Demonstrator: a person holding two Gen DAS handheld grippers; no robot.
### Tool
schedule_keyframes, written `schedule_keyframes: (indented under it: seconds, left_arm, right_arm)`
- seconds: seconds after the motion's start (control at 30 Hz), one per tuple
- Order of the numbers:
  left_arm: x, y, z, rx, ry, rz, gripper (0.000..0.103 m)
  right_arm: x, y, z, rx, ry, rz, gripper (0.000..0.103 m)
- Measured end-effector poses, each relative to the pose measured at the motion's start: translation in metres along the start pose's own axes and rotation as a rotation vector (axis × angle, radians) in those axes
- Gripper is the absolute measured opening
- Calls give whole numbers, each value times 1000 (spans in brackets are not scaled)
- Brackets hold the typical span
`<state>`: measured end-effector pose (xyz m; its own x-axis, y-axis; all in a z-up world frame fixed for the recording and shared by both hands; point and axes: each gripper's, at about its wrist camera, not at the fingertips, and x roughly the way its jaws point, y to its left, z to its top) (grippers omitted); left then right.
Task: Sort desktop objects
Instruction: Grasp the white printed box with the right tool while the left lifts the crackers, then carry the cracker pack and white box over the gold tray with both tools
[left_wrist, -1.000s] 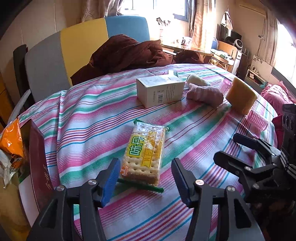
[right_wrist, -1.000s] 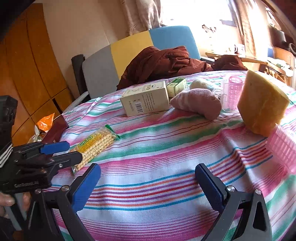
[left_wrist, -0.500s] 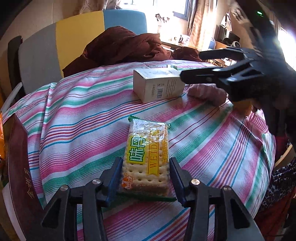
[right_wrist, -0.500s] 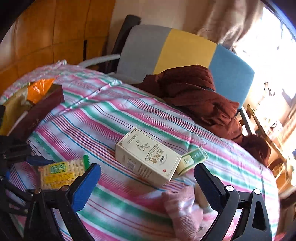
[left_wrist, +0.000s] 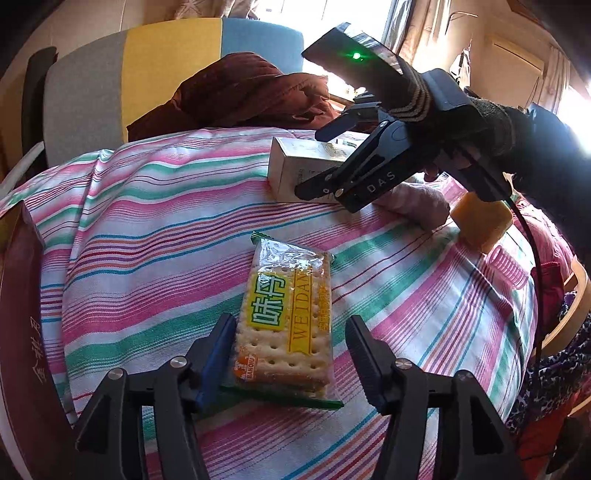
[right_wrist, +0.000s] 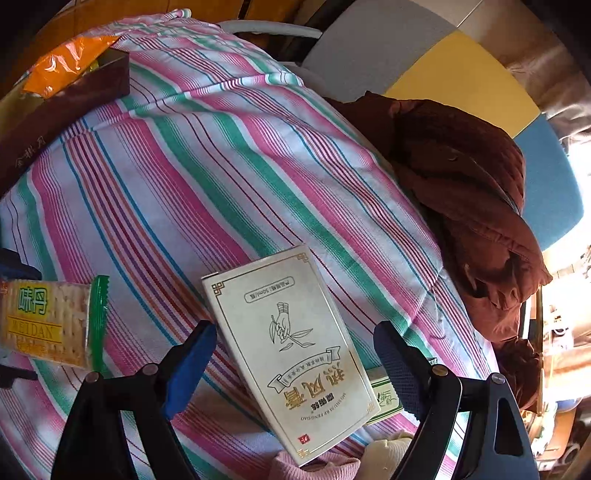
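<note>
A cracker packet (left_wrist: 284, 325) with a yellow-green label lies flat on the striped tablecloth (left_wrist: 147, 229). My left gripper (left_wrist: 290, 325) is open and straddles its near end: the left blue pad (left_wrist: 218, 350) sits against the packet's side, and the right finger stands a little off it. Farther back lies a white carton (left_wrist: 291, 173) printed in gold. My right gripper (right_wrist: 295, 328), also seen from the left wrist as the right gripper (left_wrist: 308, 163), is open over the carton (right_wrist: 295, 343), one finger on each long side with small gaps.
A small green box (right_wrist: 386, 398) sits against the carton. Beyond are a pink cloth (left_wrist: 417, 203), a yellow sponge (left_wrist: 480, 221) and a pink roller (left_wrist: 509, 267). A dark red box (left_wrist: 22, 332) holding an orange bag (right_wrist: 66, 62) stands at the left edge. A brown jacket (left_wrist: 240, 96) lies on the chair.
My right gripper swung from the near right of the table up and over to the white carton. My left gripper moved forward around the cracker packet and narrowed.
</note>
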<state>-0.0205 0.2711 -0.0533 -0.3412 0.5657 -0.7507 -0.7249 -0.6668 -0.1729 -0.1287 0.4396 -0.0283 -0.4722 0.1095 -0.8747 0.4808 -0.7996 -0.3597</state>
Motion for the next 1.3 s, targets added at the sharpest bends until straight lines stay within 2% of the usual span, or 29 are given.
schedule_keyframes:
  seconds: [0.03,0.17,0.3,0.5,0.73,1.03,1.3]
  left_arm:
    - [0,0,0,0,-2,1,62]
    - [-1,0,-1,5,-7,16,61]
    - [-2,1,-2,12,-11,32,53]
    - [-9,0,-7,24,-9,44,48]
    - [-23,-3,-20,-1,-11,21,48]
    - [-54,-19,-44,22,-37,1,48]
    - [-99,-23,-52,35,-125,14,48]
  right_arm:
    - [0,0,0,13,-5,-3,73]
    - [-11,0,-3,111,-43,2,64]
    - [-29,11,-6,182,-76,3,56]
    - [-53,35,-18,306,-115,-11,55]
    - [-87,61,-54,475,-174,-26,55]
    - [-110,92,-119,753,-278,72,55]
    - [-122,125,-137,886,-357,106,54]
